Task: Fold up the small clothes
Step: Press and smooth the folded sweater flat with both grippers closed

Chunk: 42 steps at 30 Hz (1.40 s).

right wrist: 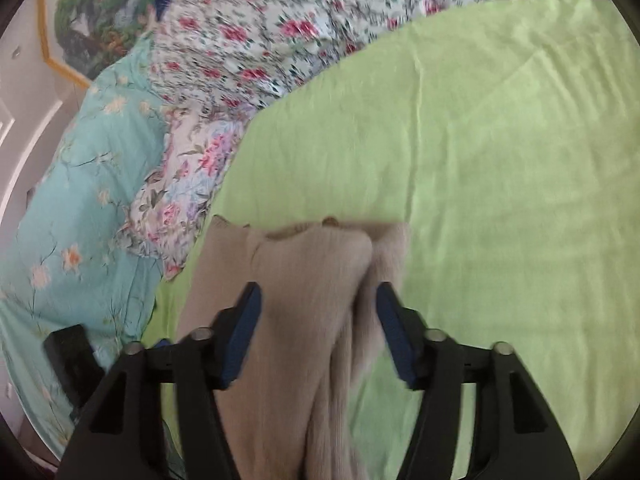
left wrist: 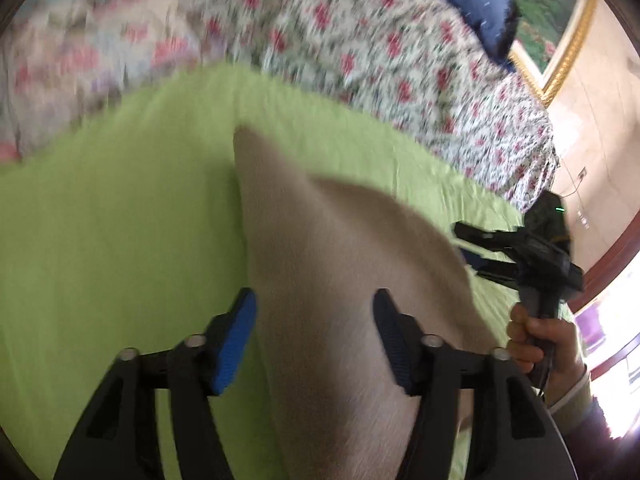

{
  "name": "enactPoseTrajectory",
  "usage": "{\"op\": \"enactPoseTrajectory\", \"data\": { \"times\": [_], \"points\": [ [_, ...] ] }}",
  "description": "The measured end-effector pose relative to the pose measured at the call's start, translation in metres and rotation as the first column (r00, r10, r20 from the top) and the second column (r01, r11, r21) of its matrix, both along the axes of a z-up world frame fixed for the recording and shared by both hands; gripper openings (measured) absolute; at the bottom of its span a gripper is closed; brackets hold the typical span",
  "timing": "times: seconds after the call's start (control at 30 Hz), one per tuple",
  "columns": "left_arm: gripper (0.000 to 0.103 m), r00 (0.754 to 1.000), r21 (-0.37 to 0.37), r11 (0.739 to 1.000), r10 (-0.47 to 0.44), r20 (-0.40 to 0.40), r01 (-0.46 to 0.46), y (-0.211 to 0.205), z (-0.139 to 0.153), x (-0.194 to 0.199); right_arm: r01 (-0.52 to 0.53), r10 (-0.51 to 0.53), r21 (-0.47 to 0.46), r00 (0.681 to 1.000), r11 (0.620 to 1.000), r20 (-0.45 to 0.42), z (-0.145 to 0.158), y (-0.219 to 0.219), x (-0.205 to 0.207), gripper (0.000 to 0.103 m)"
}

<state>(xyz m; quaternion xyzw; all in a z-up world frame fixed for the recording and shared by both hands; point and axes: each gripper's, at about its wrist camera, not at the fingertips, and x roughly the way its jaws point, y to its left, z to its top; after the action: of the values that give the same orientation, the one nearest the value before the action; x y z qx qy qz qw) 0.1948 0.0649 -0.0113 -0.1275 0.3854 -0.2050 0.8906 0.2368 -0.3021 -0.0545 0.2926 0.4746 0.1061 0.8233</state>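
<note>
On the green sheet (right wrist: pixel 500 160), both the left claw (left wrist: pixel 314 340) and right claw (right wrist: pixel 318 332) hover released, fingers spread, straddling the beige ribbed garment (right wrist: pixel 304 300).

Beige garment (right wrist: pixel 304 292): ribbed knit cloth, matt, soft. Green sheet (right wrist: pixel 500 184): matt woven cloth, lightly creased. Floral quilt (right wrist: pixel 256 32): printed cotton-like cloth. Left gripper (left wrist: pixel 314 344) pads (left wrist: pixel 232 352): blue textured rubber; arms matt black plastic. Picture frame (left wrist: pixel 568 52): glossy gilt.
</note>
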Motion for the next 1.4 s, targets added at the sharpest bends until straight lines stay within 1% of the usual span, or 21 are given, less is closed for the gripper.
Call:
{"op": "enactPoseTrajectory", "data": {
  "times": [0.03,0.07,0.13,0.17,0.2,0.23,0.3,0.37,0.47,0.53,0.6,0.7,0.77,0.87,1.0,1.13,1.23,1.27,1.3,1.33,1.4],
  "points": [
    [0.045,1.000,-0.005,1.000,-0.004,0.018,0.004,0.000,0.005,0.001,0.001,-0.001,-0.006,1.000,1.000,-0.010,-0.002,0.002,0.006,0.018],
    [0.040,0.999,-0.019,1.000,-0.023,0.034,0.024,-0.003,0.011,0.002,0.005,-0.005,-0.012,1.000,1.000,0.010,0.003,0.005,0.008,0.009],
    [0.029,0.997,-0.023,0.998,-0.060,0.049,0.061,-0.012,0.015,0.006,0.017,-0.015,-0.014,0.993,1.000,0.121,0.025,0.005,-0.002,0.009],
    [0.026,0.995,-0.015,0.996,-0.085,0.052,0.085,-0.020,0.014,0.008,0.029,-0.024,-0.026,0.986,0.999,0.167,0.035,0.004,-0.008,0.009],
    [0.026,0.993,-0.007,0.995,-0.102,0.053,0.103,-0.024,0.012,0.009,0.046,-0.035,-0.057,0.982,0.997,0.188,0.041,0.003,-0.013,0.009],
    [0.026,0.993,0.007,0.994,-0.110,0.046,0.110,-0.029,0.009,0.012,0.059,-0.042,-0.087,0.981,0.994,0.187,0.042,0.002,-0.015,0.009],
    [0.024,0.994,0.027,0.993,-0.111,-0.001,0.111,-0.033,-0.005,0.019,0.065,-0.047,-0.137,0.991,0.988,0.127,0.026,-0.001,-0.011,0.009],
    [0.016,0.994,0.025,0.994,-0.104,-0.046,0.105,-0.036,-0.019,0.026,0.064,-0.054,-0.164,0.996,0.984,0.065,0.004,-0.004,-0.005,0.009],
    [0.015,0.993,0.059,0.994,-0.093,-0.078,0.097,-0.040,-0.033,0.032,0.051,-0.050,-0.201,0.999,0.978,0.011,-0.019,-0.004,0.000,0.009],
    [0.015,0.992,0.065,0.993,-0.093,-0.085,0.098,-0.043,-0.036,0.033,0.052,-0.051,-0.211,0.999,0.976,0.007,-0.019,-0.005,-0.001,0.009],
    [0.015,0.992,0.082,0.992,-0.089,-0.088,0.096,-0.045,-0.035,0.032,0.077,-0.077,-0.205,0.997,0.976,0.007,-0.010,-0.009,-0.008,0.015],
    [0.012,0.993,0.078,0.993,-0.080,-0.082,0.087,-0.044,-0.026,0.024,0.119,-0.112,-0.228,0.993,0.966,0.043,0.011,-0.009,-0.026,0.016],
    [0.013,0.994,0.057,0.995,-0.079,-0.077,0.083,-0.037,-0.019,0.015,0.135,-0.119,-0.223,0.990,0.965,0.080,0.029,-0.007,-0.045,0.016],
    [0.013,0.995,0.029,0.996,-0.084,-0.059,0.086,-0.029,-0.010,-0.005,0.111,-0.088,-0.198,0.989,0.974,0.121,0.050,0.009,-0.072,0.016],
    [0.013,0.992,-0.009,0.993,-0.118,-0.040,0.118,-0.023,-0.003,-0.039,0.048,-0.027,-0.151,0.990,0.987,0.136,0.056,0.040,-0.091,0.016],
    [0.013,0.986,0.005,0.986,-0.166,-0.016,0.166,-0.028,-0.001,-0.059,-0.018,0.035,-0.135,0.991,0.991,0.126,0.043,0.073,-0.093,0.016],
    [0.012,0.984,0.055,0.985,-0.162,-0.072,0.166,-0.033,-0.016,-0.056,0.006,0.003,-0.196,0.999,0.981,0.042,0.013,0.075,-0.089,0.016],
    [0.012,0.983,0.064,0.984,-0.158,-0.089,0.164,-0.034,-0.023,-0.055,0.015,-0.013,-0.212,1.000,0.977,0.011,-0.001,0.070,-0.088,0.013],
    [0.011,0.983,0.065,0.984,-0.156,-0.098,0.163,-0.034,-0.029,-0.053,0.028,-0.029,-0.206,1.000,0.978,-0.002,-0.013,0.063,-0.087,0.006],
    [0.009,0.982,0.065,0.984,-0.158,-0.104,0.165,-0.035,-0.035,-0.052,0.046,-0.045,-0.188,0.999,0.981,0.007,-0.019,0.055,-0.088,0.001],
    [0.004,0.979,0.077,0.981,-0.167,-0.116,0.177,-0.039,-0.046,-0.050,0.065,-0.063,-0.140,0.998,0.988,0.018,-0.023,0.044,-0.089,0.000]
  ]
}}
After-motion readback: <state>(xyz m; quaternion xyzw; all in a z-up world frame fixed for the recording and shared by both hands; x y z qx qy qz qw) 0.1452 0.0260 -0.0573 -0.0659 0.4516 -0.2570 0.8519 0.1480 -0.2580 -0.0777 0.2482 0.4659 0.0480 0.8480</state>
